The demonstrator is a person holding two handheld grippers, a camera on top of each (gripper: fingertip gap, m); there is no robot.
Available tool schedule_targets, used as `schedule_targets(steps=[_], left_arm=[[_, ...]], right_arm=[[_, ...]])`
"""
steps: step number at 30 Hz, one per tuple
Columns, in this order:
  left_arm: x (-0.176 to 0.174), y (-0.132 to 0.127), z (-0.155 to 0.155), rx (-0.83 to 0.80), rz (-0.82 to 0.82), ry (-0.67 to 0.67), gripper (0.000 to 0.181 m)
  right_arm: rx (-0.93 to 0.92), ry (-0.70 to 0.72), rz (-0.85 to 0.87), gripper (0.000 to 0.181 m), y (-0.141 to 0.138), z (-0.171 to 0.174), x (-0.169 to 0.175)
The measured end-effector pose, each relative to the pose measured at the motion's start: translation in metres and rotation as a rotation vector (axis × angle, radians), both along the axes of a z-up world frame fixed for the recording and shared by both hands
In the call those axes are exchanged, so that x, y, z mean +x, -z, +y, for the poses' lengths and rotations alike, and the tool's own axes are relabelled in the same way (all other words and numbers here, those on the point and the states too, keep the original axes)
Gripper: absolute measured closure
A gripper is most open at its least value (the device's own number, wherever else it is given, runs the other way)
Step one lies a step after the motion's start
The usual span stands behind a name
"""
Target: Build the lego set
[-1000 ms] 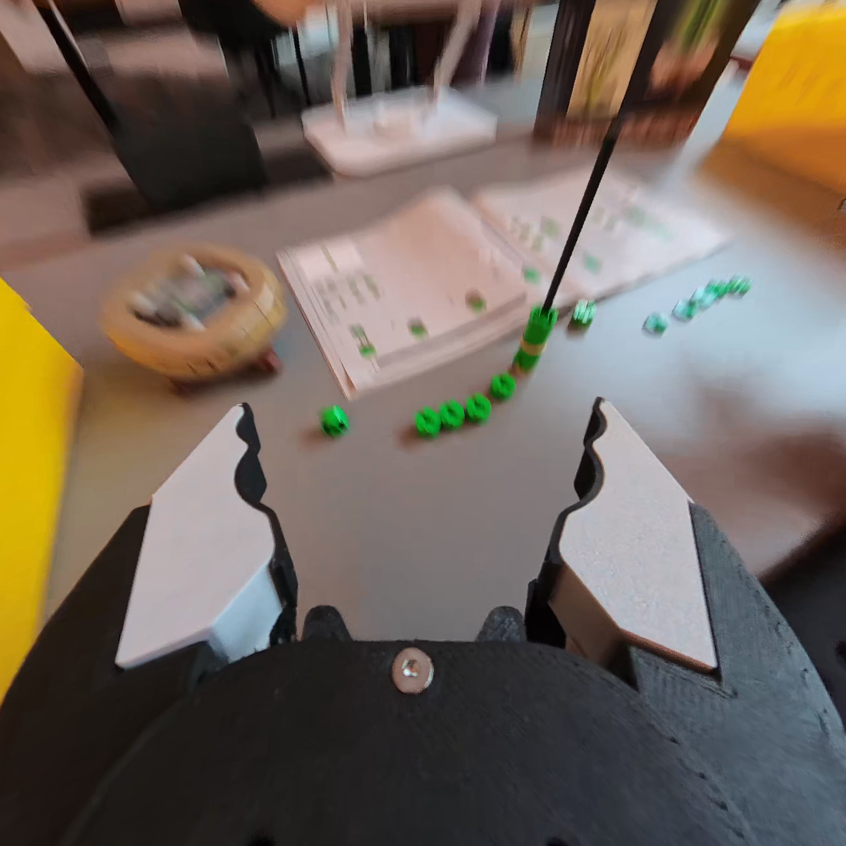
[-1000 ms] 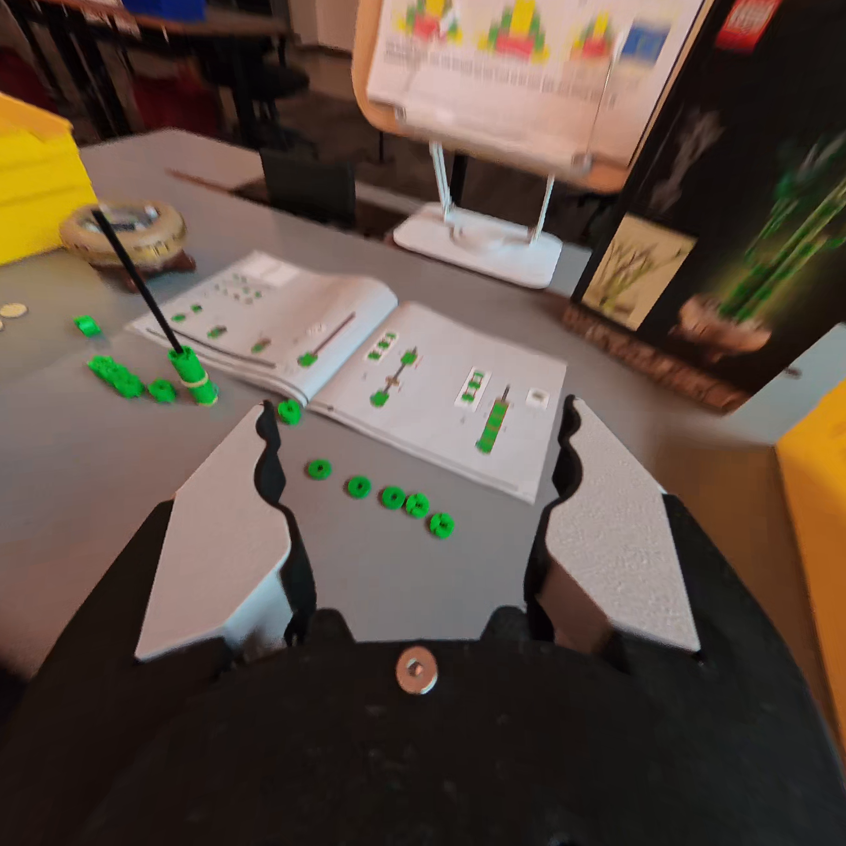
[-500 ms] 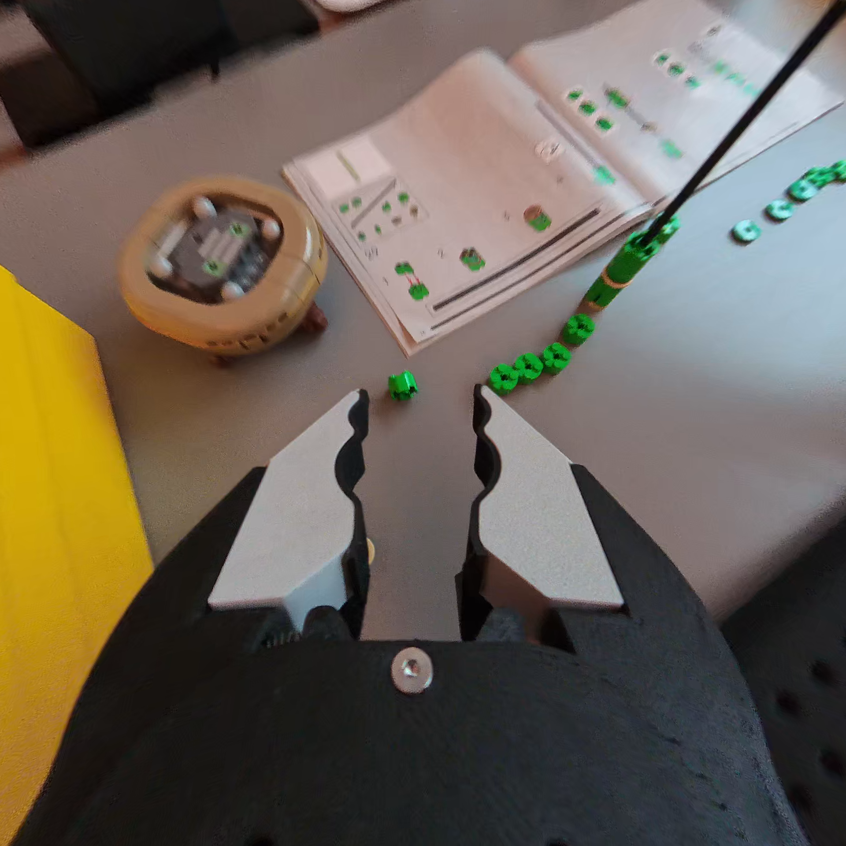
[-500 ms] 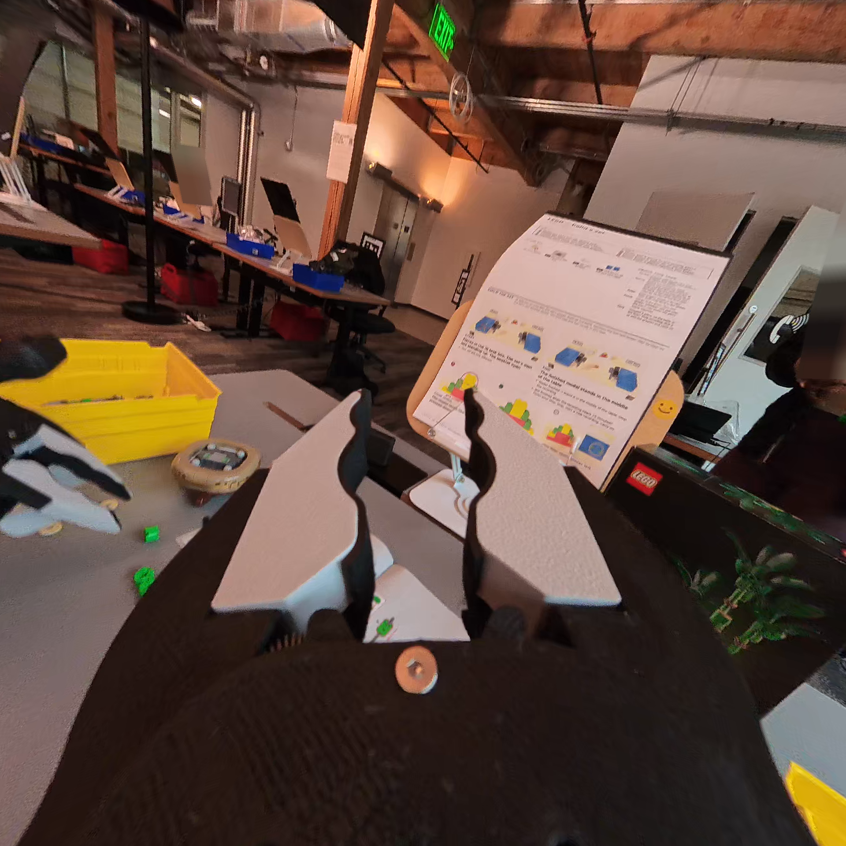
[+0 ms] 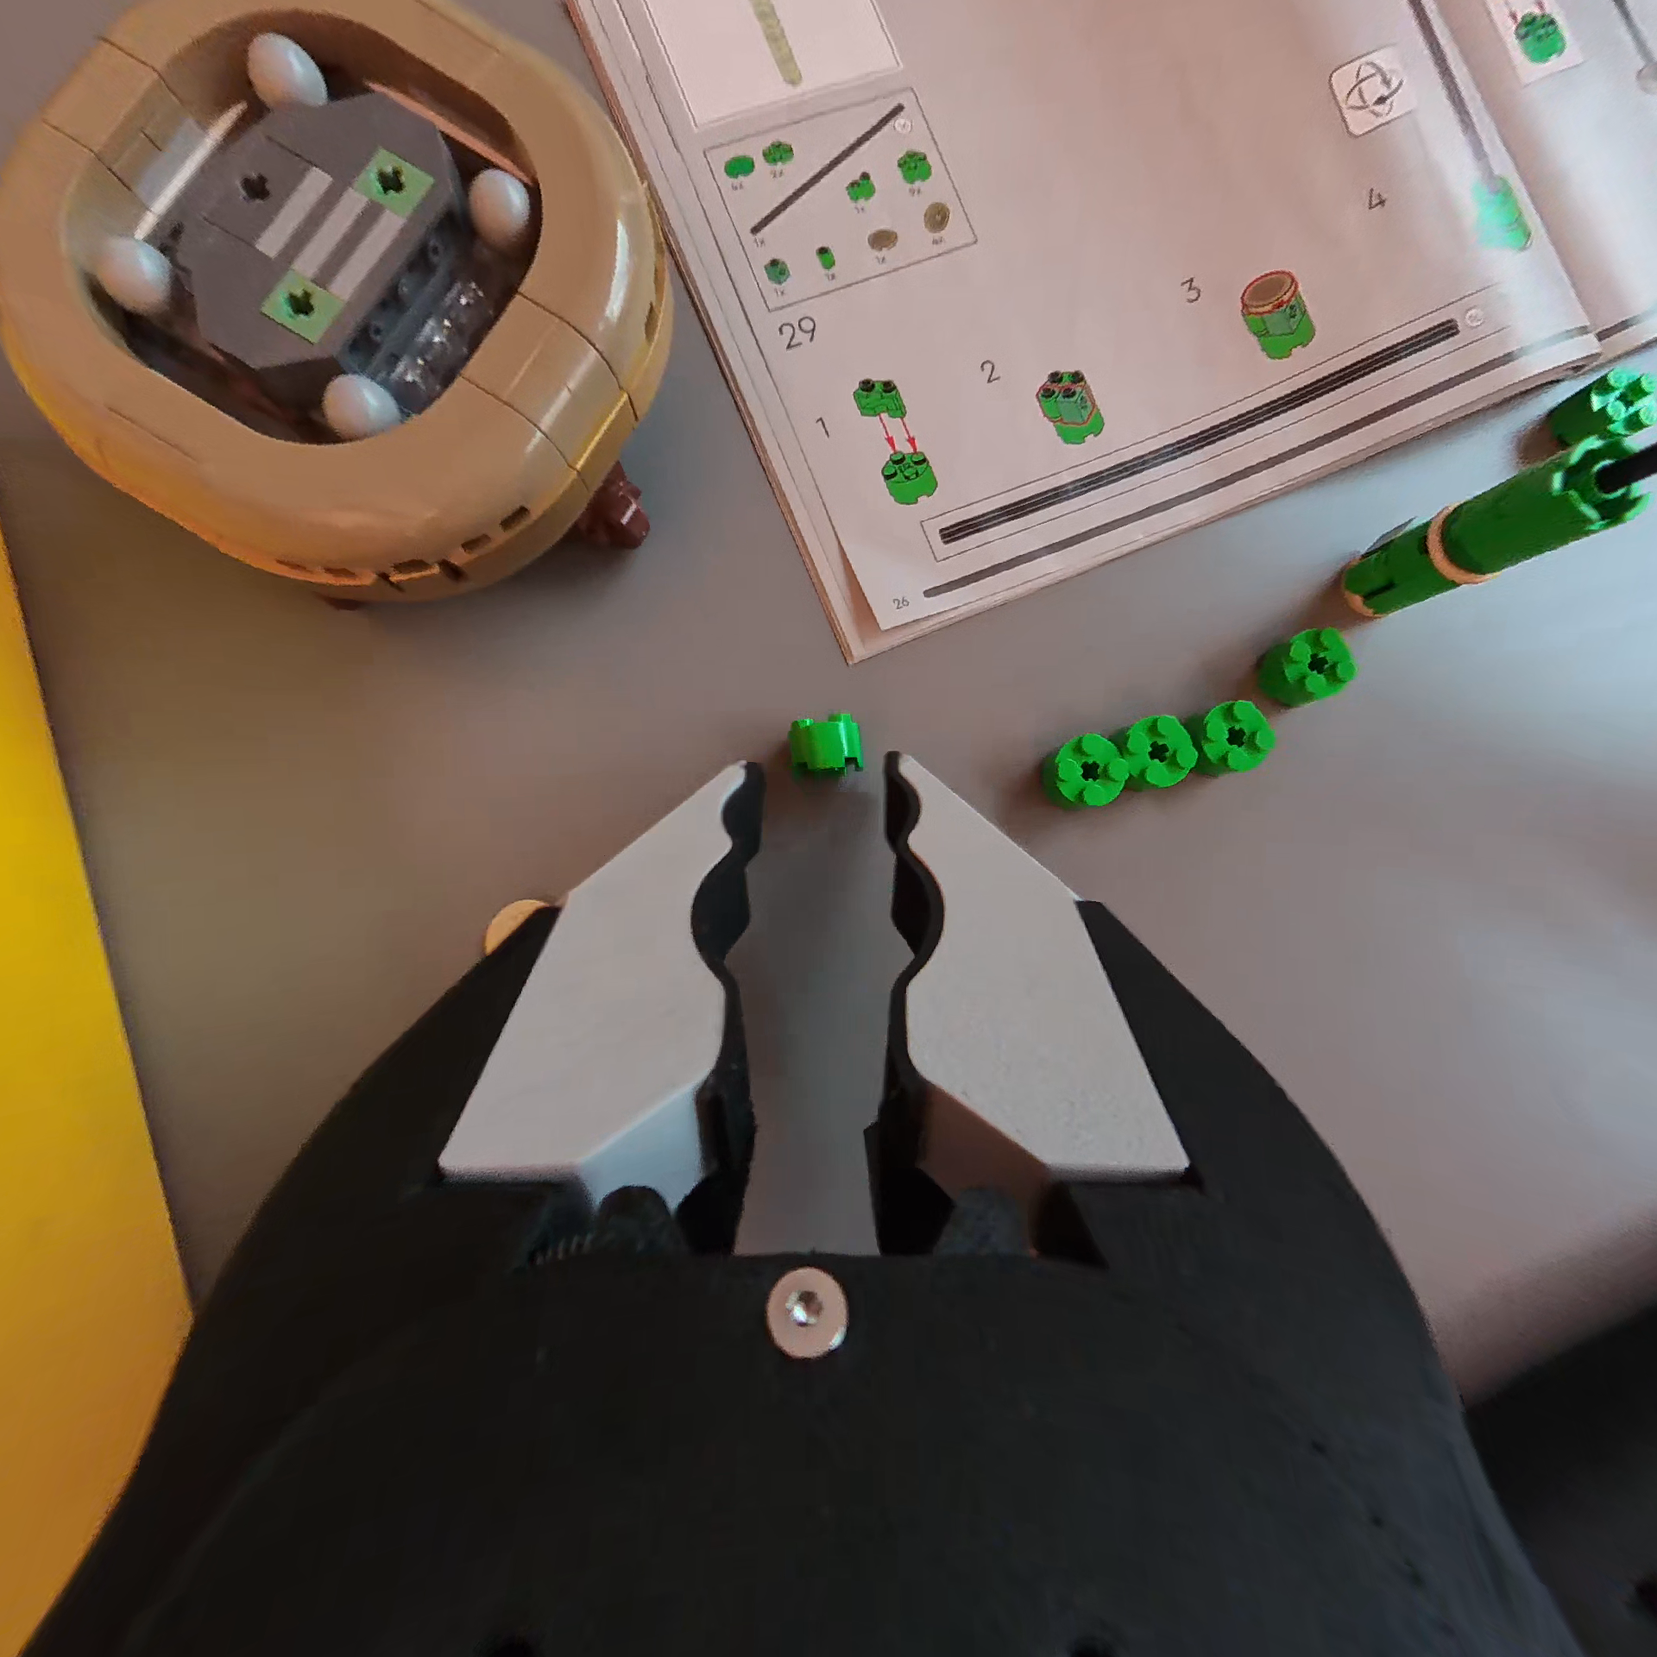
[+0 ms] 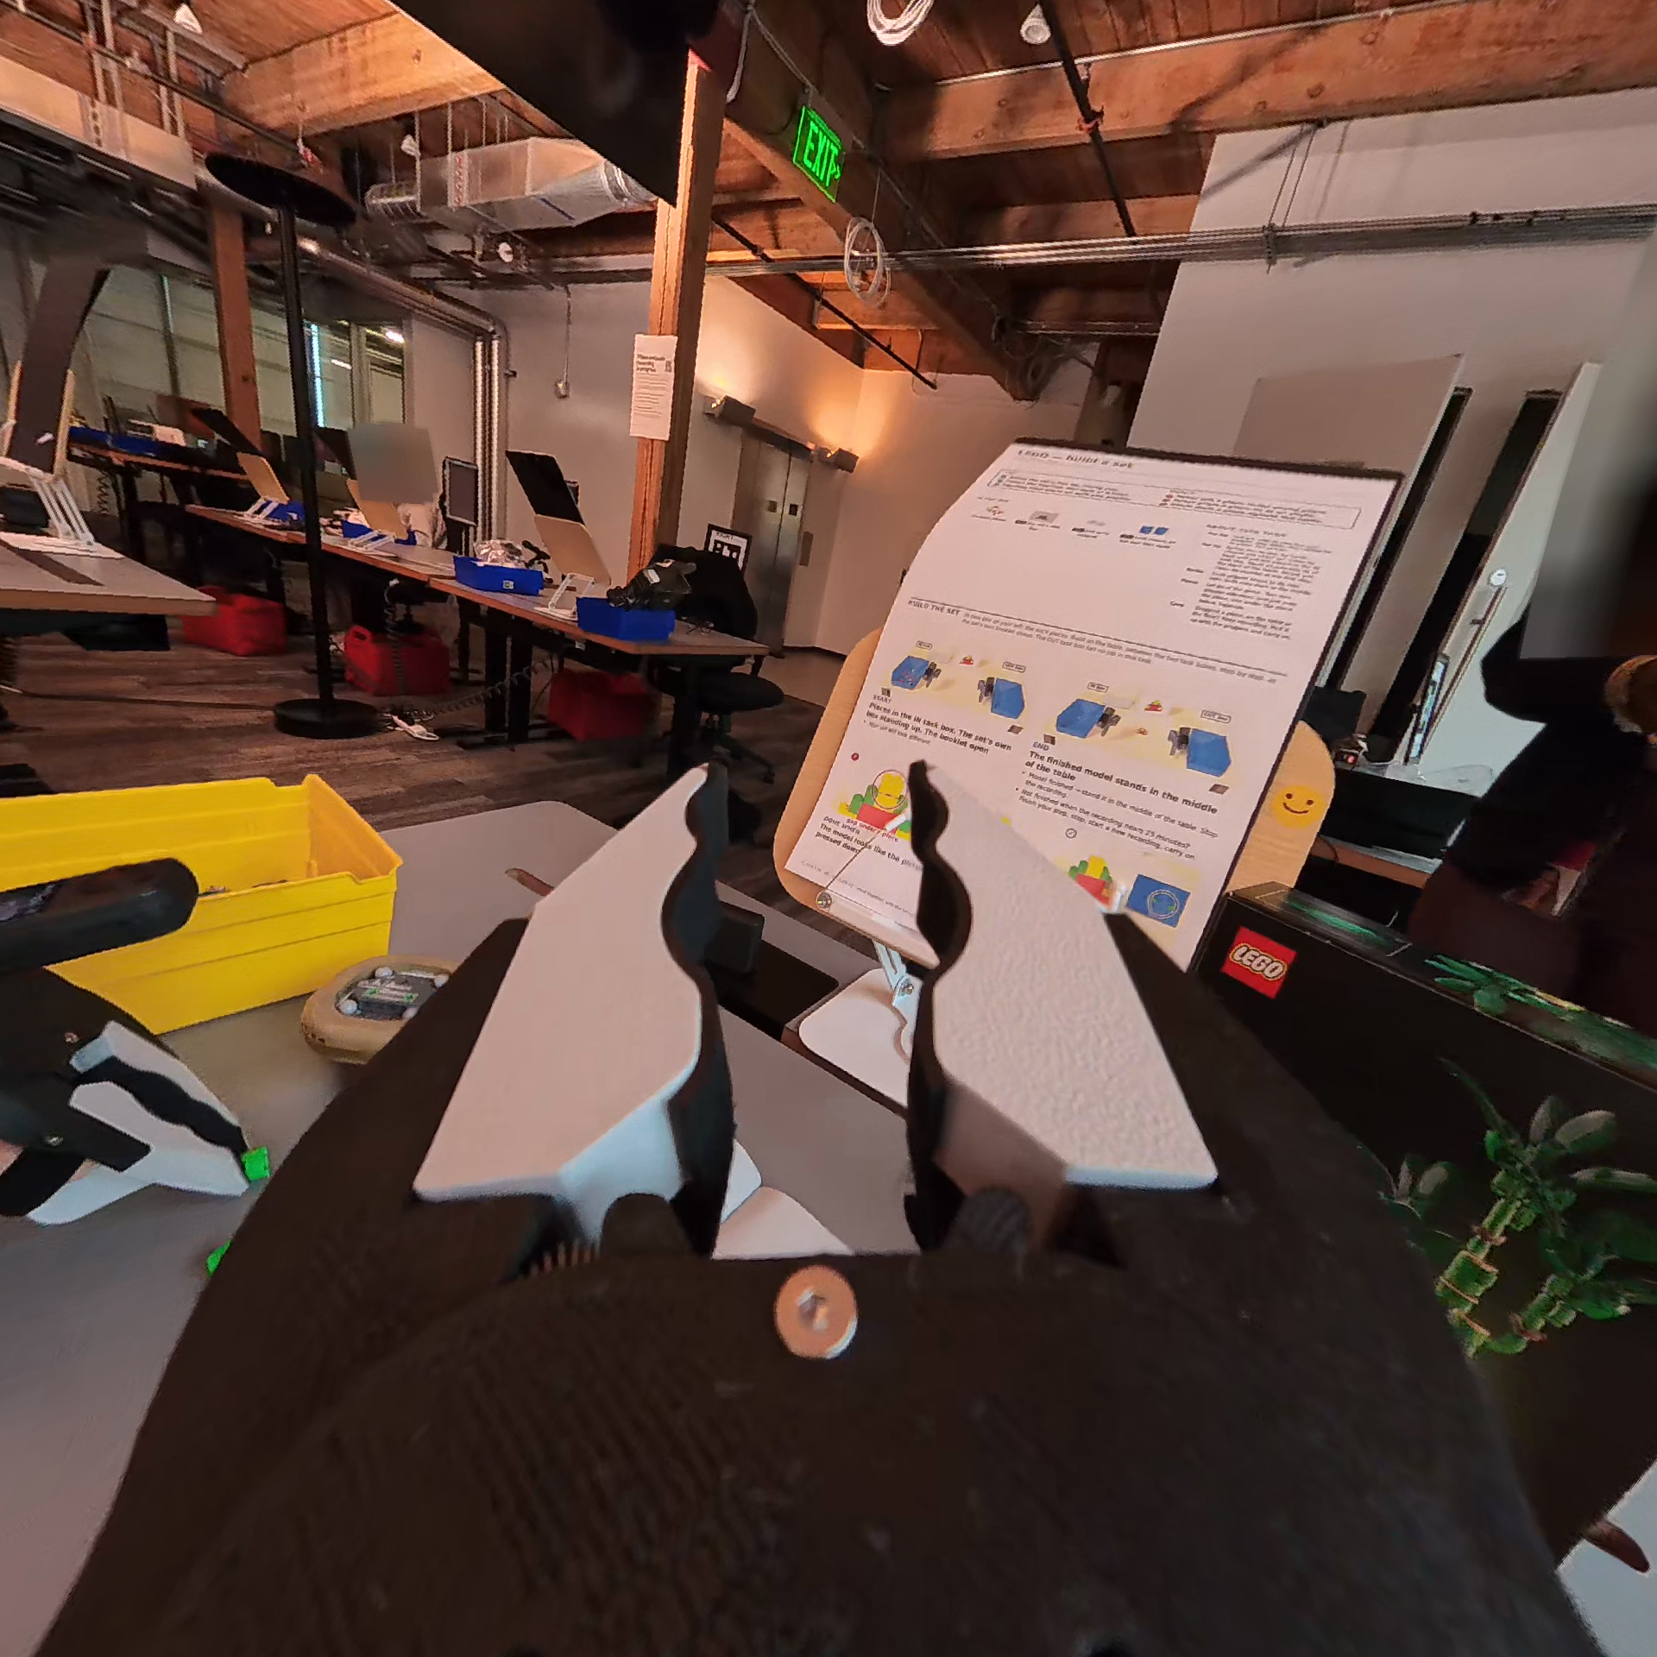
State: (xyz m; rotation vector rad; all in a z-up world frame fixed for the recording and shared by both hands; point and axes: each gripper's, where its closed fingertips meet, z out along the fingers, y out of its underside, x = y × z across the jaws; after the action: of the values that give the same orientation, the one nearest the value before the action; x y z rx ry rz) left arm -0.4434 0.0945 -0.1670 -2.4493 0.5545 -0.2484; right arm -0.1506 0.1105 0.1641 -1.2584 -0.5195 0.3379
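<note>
In the left wrist view my left gripper (image 5: 823, 778) is open with a narrow gap and low over the grey table (image 5: 1255, 1031). A small green brick (image 5: 825, 742) lies just beyond its fingertips, in line with the gap. Three green round bricks (image 5: 1157, 758) lie in a row to the right, with one more (image 5: 1307, 665) past them. A green stem on a black rod (image 5: 1488, 538) lies at the right edge. My right gripper (image 6: 811, 780) is raised, points out at the room and is narrowly open and empty. My left gripper (image 6: 134, 1139) shows at the left of the right wrist view, with the green brick (image 6: 255, 1163) at its tips.
A tan round pot base (image 5: 314, 296) stands at the far left beside the open instruction booklet (image 5: 1121, 269). A yellow bin (image 5: 54, 986) borders the left. A small tan disc (image 5: 507, 923) lies by my left finger. A sheet on a stand (image 6: 1121, 699), the set's box (image 6: 1435, 1031) and a person (image 6: 1569, 807) are behind. The gap from one gripper's tips to the other's is roughly 45 cm.
My left gripper has come down and forward to the small green brick and narrowed its jaws. My right gripper has lifted off the table, tilted up to the room and narrowed its jaws.
</note>
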Motion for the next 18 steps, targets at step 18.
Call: schedule_targets(steps=[18], left_arm=[[0.079, -0.257, -0.026, 0.914, -0.178, 0.403, 0.167]], right_arm=[[-0.090, -0.550, -0.129, 0.139, -0.014, -0.058, -0.107]])
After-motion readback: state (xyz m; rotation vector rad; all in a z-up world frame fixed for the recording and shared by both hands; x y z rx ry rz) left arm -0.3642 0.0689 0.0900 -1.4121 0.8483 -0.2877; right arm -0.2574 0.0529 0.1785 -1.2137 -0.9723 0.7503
